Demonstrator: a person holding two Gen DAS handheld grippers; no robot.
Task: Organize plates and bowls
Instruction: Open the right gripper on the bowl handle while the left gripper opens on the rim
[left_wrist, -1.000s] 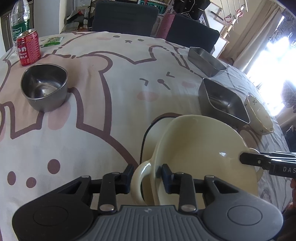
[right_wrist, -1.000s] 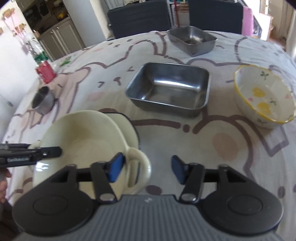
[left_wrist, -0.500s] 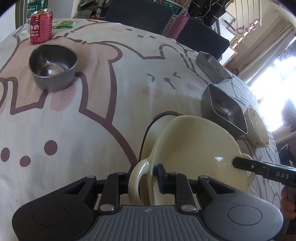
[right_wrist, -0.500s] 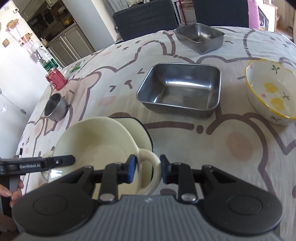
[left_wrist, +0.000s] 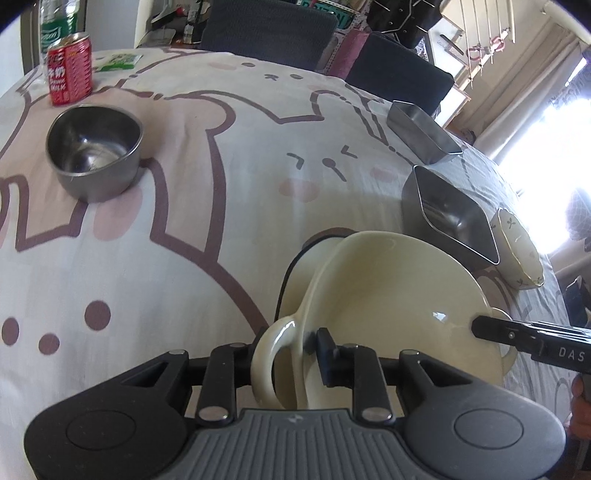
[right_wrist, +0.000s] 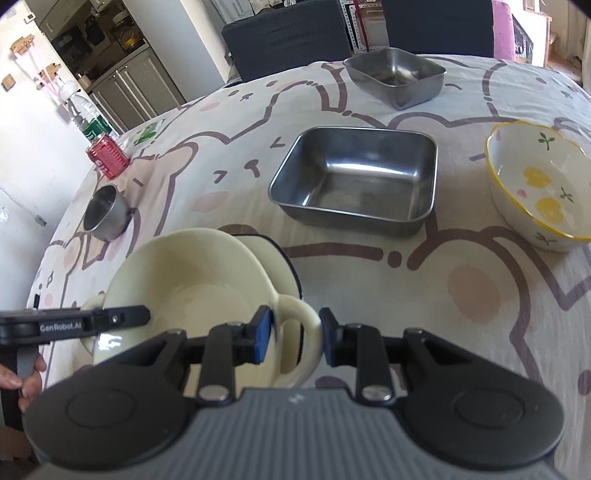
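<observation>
A cream two-handled bowl (left_wrist: 391, 295) is held tilted above a second cream dish (left_wrist: 299, 266) with a dark rim. My left gripper (left_wrist: 286, 349) is shut on the bowl's near handle (left_wrist: 269, 350). In the right wrist view my right gripper (right_wrist: 295, 332) is shut on the bowl's other handle (right_wrist: 299, 332), with the bowl (right_wrist: 184, 280) stretching left. A round steel bowl (left_wrist: 94, 149), a large square steel tray (right_wrist: 354, 177), a smaller steel tray (right_wrist: 395, 75) and a flowered ceramic bowl (right_wrist: 543, 188) stand on the table.
A red drink can (left_wrist: 70, 77) and a water bottle (left_wrist: 59, 24) stand at the far left edge. Dark chairs (left_wrist: 269, 31) line the far side. The tablecloth (left_wrist: 192, 229) has a cartoon print.
Both grippers closed onto the cream bowl's two handles; the right one was open a second ago. The bowl has lifted and tilted slightly over the dish below.
</observation>
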